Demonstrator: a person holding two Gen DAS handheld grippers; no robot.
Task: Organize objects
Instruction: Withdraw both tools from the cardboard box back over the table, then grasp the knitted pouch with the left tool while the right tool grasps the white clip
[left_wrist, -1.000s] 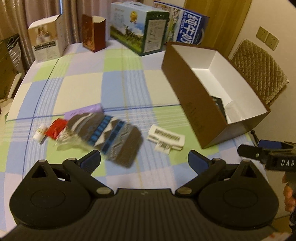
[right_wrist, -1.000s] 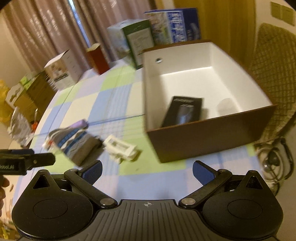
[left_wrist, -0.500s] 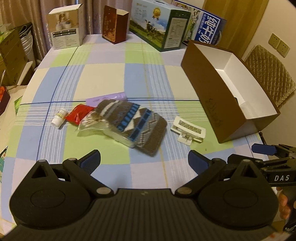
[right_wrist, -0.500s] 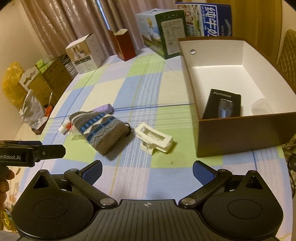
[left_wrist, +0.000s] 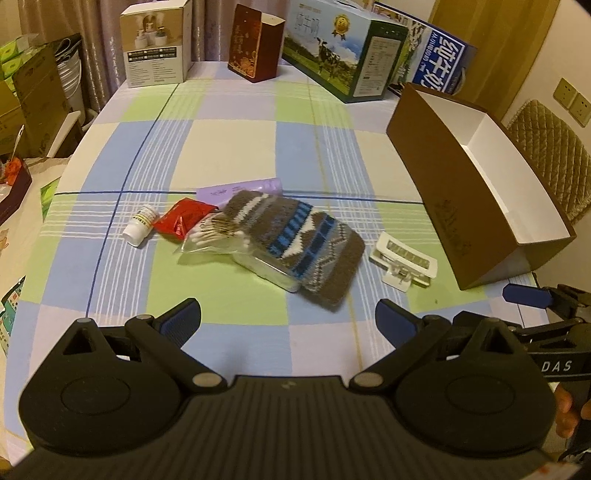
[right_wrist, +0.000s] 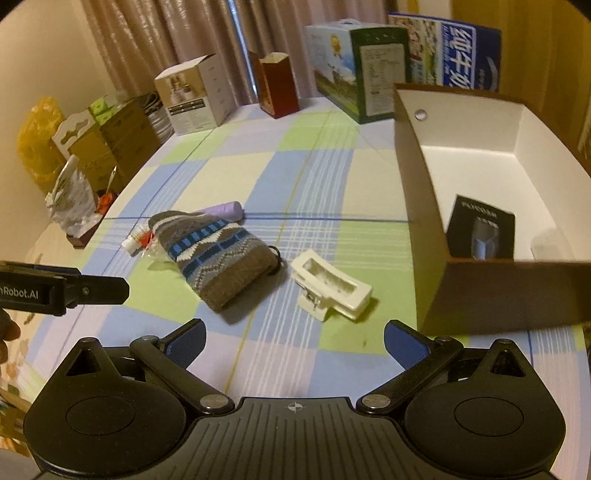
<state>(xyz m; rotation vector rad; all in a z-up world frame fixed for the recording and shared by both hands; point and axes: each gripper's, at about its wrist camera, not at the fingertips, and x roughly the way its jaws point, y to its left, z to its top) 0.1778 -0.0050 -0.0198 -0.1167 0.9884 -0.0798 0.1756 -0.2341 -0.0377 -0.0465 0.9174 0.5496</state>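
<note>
Clutter on the checked tablecloth, a brown-and-blue patterned knitted pouch and white plastic hair claw, lies left of the brown cardboard box, both left gripper and right gripper hovering spread wide, empty.

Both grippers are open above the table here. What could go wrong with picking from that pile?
The knitted pouch lies over a clear plastic case and touches the cotton swab bag; grabbing it may drag or scatter them. The white hair clip sits close to the brown box, so the right gripper could bump its wall.
</note>
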